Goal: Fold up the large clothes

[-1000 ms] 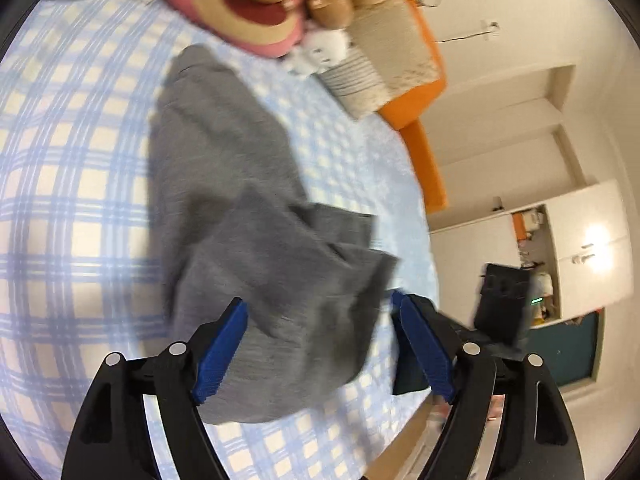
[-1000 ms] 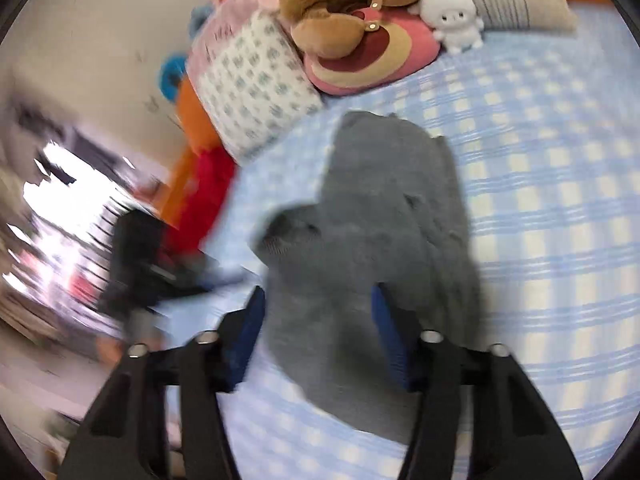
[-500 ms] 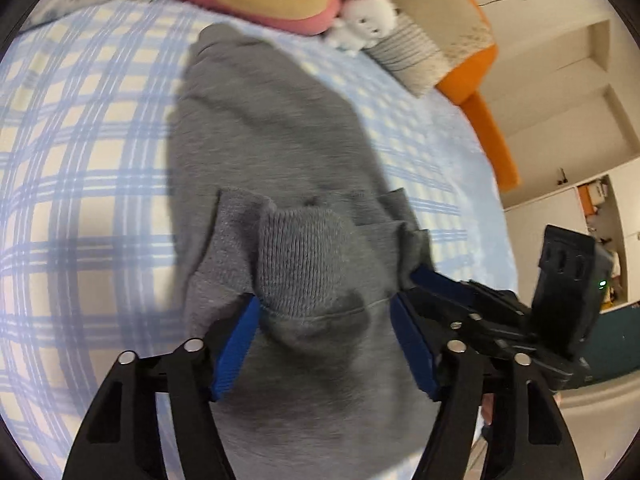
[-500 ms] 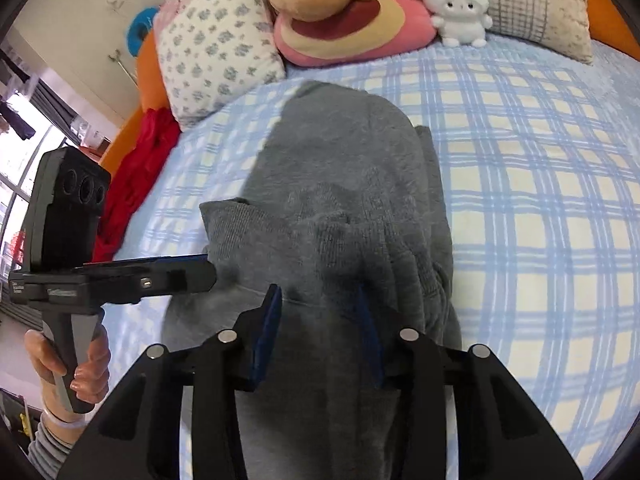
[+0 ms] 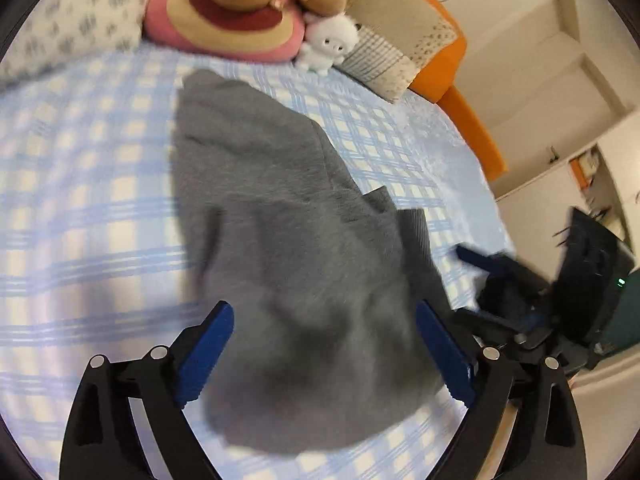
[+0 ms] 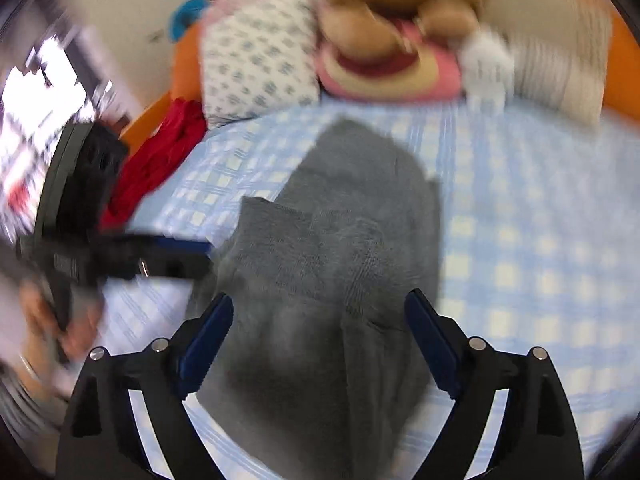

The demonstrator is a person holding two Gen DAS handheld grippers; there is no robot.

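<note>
grey knit, the garment (image 5: 280, 248) lies on the blue checked bedsheet (image 5: 80, 208), its long axis running from your tongs away toward the pillows. your left gripper (image 5: 324, 354) has just been opening and stands wide over the near folded end, cloth between the jaws but the pads off it. your right gripper (image 6: 316, 344) has likewise just opened wide, gripping nothing, above the same near end from the other side; neither hand looks clearly nearer. beyond the far end sit the pink cushion (image 5: 224, 24), white plush toy (image 5: 328, 46) and patterned pillow (image 6: 256, 60); a red cloth (image 6: 156, 164) lies off the bed's left edge. nothing blocks the sweater itself.
</note>
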